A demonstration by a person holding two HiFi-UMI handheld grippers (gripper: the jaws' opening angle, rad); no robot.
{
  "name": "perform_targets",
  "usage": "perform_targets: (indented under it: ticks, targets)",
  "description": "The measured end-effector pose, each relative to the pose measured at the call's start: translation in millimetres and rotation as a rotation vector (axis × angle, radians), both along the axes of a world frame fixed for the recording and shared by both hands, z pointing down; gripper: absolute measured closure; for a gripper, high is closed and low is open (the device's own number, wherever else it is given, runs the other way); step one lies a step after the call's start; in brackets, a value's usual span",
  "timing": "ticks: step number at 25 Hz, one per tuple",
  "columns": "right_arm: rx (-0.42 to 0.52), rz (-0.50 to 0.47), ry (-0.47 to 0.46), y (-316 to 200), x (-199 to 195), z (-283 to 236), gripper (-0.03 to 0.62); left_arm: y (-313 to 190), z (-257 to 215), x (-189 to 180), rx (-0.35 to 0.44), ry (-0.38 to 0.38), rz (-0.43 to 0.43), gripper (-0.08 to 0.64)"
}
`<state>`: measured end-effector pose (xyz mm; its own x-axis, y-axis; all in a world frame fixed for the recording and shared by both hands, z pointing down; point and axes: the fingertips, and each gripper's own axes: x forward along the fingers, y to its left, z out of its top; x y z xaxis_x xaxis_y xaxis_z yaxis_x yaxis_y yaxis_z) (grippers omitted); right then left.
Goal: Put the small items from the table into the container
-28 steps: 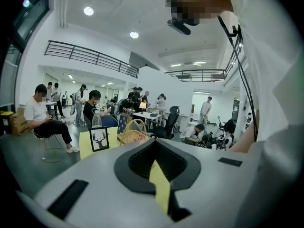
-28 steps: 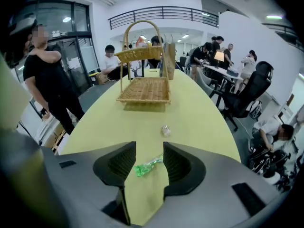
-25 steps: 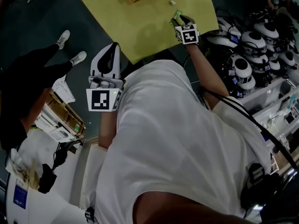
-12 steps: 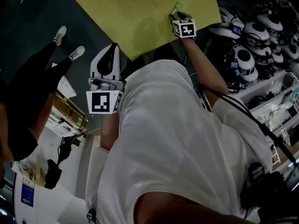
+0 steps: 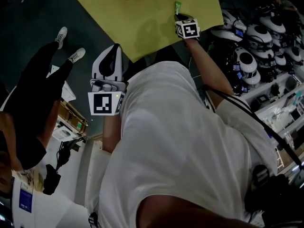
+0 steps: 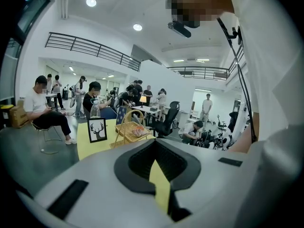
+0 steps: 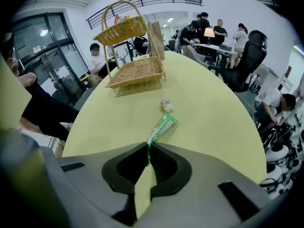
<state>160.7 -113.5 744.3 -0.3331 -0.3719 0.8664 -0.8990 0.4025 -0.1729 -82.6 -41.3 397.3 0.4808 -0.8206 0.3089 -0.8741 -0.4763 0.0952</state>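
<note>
Closest to you, your left gripper (image 6: 155, 161) was held beside your body, off the near edge of the yellow table (image 7: 213, 113). Its jaws were pressed together with nothing between them.

Further out, your right gripper (image 7: 148, 156) reached over the tabletop. Its jaws were closing on the near end of the green packet (image 7: 162, 127), and that end sat pinched between them. The rest of the packet stretched away from the tips. Whether it lay on the table or was raised off it could not be told.

Just past the packet's far end, and apart from it, a small crumpled wrapped sweet (image 7: 166, 105) lay on the table.

Beyond that, the two-tier wicker basket (image 7: 136, 71) stood upright towards the far side.
</note>
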Motion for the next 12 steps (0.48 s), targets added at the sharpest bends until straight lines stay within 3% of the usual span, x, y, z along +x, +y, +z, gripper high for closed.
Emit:
perform_targets:
  ticks: [12]
  targets:
    - [0.078,-0.026,0.006,-22,14,-38,0.561,-16,-4,13,0.083,0.036,0.018,0.552]
